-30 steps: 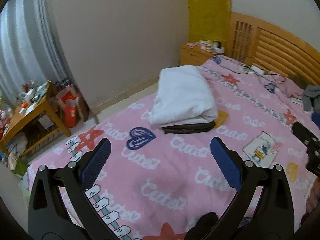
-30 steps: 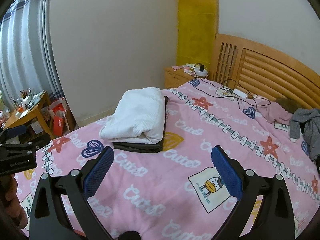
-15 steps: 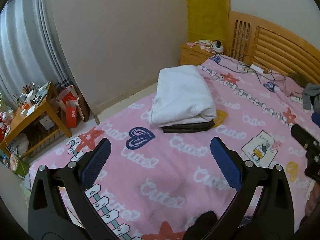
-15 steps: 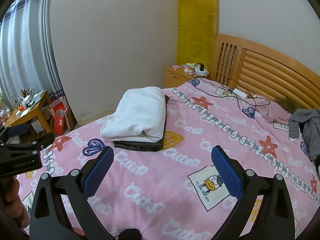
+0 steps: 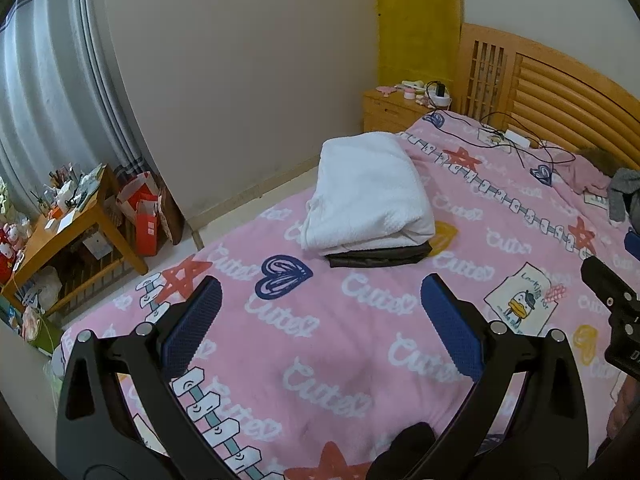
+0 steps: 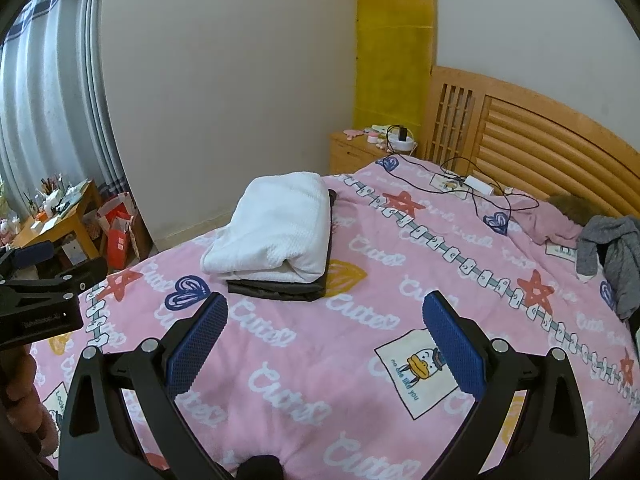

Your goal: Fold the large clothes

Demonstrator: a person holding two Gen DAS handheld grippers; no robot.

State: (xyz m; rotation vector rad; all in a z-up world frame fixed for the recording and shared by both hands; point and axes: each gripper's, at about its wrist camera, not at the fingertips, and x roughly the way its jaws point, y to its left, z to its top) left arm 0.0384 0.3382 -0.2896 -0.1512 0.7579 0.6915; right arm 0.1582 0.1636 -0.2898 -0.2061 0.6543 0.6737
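A folded white garment (image 5: 368, 194) lies on a folded dark garment (image 5: 380, 258) at the far left side of the pink bed cover (image 5: 320, 360). The same stack shows in the right wrist view, the white garment (image 6: 276, 228) on the dark one (image 6: 276, 290). A grey garment (image 6: 608, 248) lies crumpled at the bed's right edge, near the headboard. My left gripper (image 5: 320, 320) is open and empty above the cover. My right gripper (image 6: 324, 338) is open and empty too, held well short of the stack.
A wooden headboard (image 6: 540, 136) and a nightstand (image 6: 360, 152) stand at the far end. Cables and a power strip (image 6: 476, 184) lie on the cover near the headboard. A cluttered wooden table (image 5: 60, 224) and red bags (image 5: 140, 212) stand left of the bed.
Both grippers have drifted slightly back and up, so the clothes stack sits a little farther off. Both stay open and empty.
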